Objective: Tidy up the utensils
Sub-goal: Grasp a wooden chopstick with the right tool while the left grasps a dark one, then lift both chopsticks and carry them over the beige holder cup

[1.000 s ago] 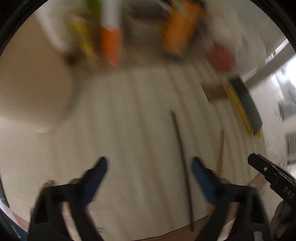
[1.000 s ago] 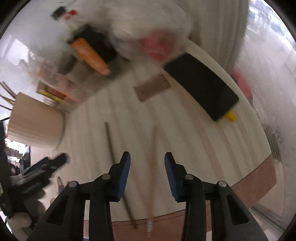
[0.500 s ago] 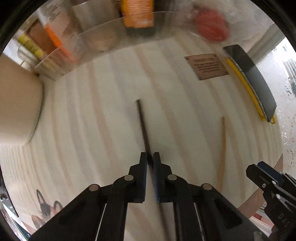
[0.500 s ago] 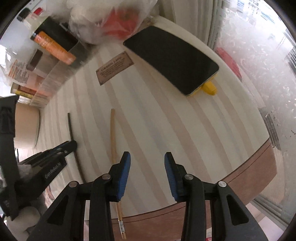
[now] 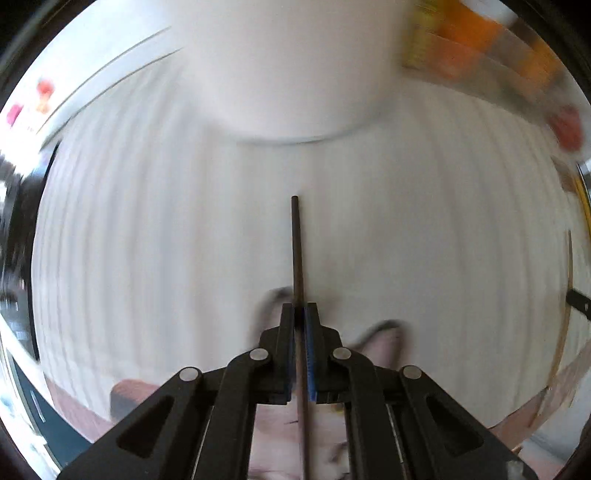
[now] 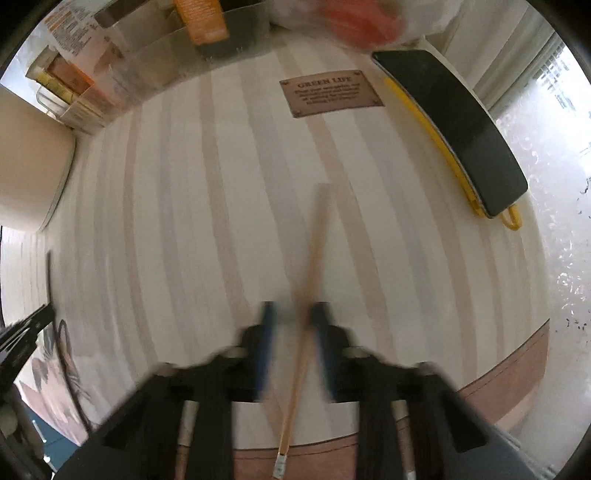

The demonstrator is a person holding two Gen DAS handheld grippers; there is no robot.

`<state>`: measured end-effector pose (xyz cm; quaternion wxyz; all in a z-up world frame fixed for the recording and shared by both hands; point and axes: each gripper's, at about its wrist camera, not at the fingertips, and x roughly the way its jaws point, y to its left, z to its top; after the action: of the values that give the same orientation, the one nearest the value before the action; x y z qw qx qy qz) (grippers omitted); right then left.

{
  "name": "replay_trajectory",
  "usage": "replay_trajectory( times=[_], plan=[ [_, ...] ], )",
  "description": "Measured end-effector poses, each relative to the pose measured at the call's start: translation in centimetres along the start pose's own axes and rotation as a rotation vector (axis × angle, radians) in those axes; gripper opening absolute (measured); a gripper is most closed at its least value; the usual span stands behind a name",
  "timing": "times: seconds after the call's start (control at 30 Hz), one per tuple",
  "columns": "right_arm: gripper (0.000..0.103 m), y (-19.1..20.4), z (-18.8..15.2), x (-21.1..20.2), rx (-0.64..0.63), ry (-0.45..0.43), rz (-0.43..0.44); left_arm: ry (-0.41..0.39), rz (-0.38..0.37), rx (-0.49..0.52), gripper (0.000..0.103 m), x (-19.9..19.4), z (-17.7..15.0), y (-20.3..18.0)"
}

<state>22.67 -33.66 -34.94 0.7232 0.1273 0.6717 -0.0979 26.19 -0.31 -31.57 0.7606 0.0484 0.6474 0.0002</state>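
My left gripper (image 5: 300,308) is shut on a dark brown chopstick (image 5: 296,243) and holds it lifted over the striped mat (image 5: 147,240), pointing at a cream cylindrical holder (image 5: 291,62) just ahead. My right gripper (image 6: 293,314) is open, its blue-padded jaws astride a light wooden chopstick (image 6: 314,251) that lies on the mat (image 6: 207,206). That light chopstick also shows at the right edge of the left wrist view (image 5: 567,314). The right view is blurred around the jaws.
A black phone in a yellow case (image 6: 461,125) lies at the right. A brown label (image 6: 330,96) sits on the mat's far side. A clear organiser with tubes and packets (image 6: 147,48) and a plastic bag (image 6: 369,18) stand behind. The holder shows at left (image 6: 29,166).
My left gripper has lifted the dark chopstick off the mat and swung left toward the holder. My right gripper has moved over the light chopstick, which now lies between its narrower jaws.
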Motion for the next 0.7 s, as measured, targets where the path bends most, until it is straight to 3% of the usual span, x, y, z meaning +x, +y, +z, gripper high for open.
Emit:
replay_trajectory(
  times=[0.13, 0.27, 0.5, 0.7],
  plan=[
    [0.007, 3.3, -0.1, 0.1, -0.008, 0.058, 0.122, 0.014, -0.041, -0.091, 0.003, 0.3, -0.5, 3.7],
    [0.007, 8.5, -0.5, 0.3, -0.095, 0.096, 0.159, 0.035, -0.114, -0.125, 0.003, 0.3, -0.1, 5.8],
    [0.008, 14.8, -0.2, -0.3, -0.302, 0.115, 0.003, 0.064, -0.161, -0.124, 0.006, 0.1, 0.0, 11.5],
    [0.008, 16.8, 1.1, -0.5, -0.420, 0.181, -0.037, 0.075, -0.152, -0.086, 0.008, 0.2, -0.1, 10.1]
  ],
)
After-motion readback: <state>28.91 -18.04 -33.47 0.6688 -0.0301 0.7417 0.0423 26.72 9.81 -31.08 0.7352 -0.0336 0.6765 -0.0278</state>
